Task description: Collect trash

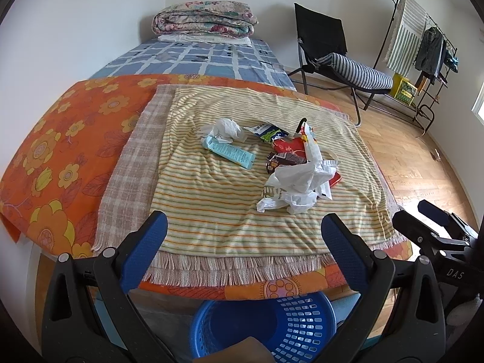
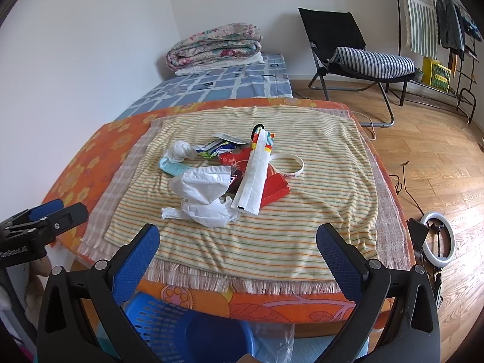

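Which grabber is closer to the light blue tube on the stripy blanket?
Left, though only slightly. The tube lies on the trash pile's left side, ahead of the left gripper. The right gripper hovers farther right, with the crumpled white bag between it and the tube.

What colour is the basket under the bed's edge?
Blue basket, clearest in the left wrist view.

Evenly and brightly lit by soft daylight, apparently from a window (image 1: 479,106) glimpsed at the right edge of the left wrist view, with a pale sheen on the wooden floor (image 2: 435,151) and only faint shadows under the trash pile (image 1: 290,181). Strongly bowed by fisheye distortion, with black vignetted corners. Sharp at centre, slightly soft toward the rim.
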Demonstrator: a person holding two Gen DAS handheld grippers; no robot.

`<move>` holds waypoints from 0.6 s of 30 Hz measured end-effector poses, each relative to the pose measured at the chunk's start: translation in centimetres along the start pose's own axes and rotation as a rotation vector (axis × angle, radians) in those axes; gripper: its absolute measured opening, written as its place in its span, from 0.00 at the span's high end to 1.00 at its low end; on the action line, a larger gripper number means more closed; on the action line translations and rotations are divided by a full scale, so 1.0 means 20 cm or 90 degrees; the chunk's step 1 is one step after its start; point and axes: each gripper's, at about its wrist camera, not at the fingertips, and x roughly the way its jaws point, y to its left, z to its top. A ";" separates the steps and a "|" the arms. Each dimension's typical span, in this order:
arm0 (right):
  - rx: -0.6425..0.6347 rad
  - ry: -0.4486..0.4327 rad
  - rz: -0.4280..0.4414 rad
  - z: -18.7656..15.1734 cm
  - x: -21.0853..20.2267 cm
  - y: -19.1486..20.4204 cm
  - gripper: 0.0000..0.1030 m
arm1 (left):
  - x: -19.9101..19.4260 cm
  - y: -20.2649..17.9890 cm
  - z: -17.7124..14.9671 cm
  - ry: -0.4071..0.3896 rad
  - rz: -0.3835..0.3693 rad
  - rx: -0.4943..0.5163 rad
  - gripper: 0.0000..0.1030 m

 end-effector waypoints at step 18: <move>-0.001 0.002 0.000 -0.01 0.01 0.00 0.00 | -0.04 0.01 0.02 -0.010 0.004 -0.002 0.00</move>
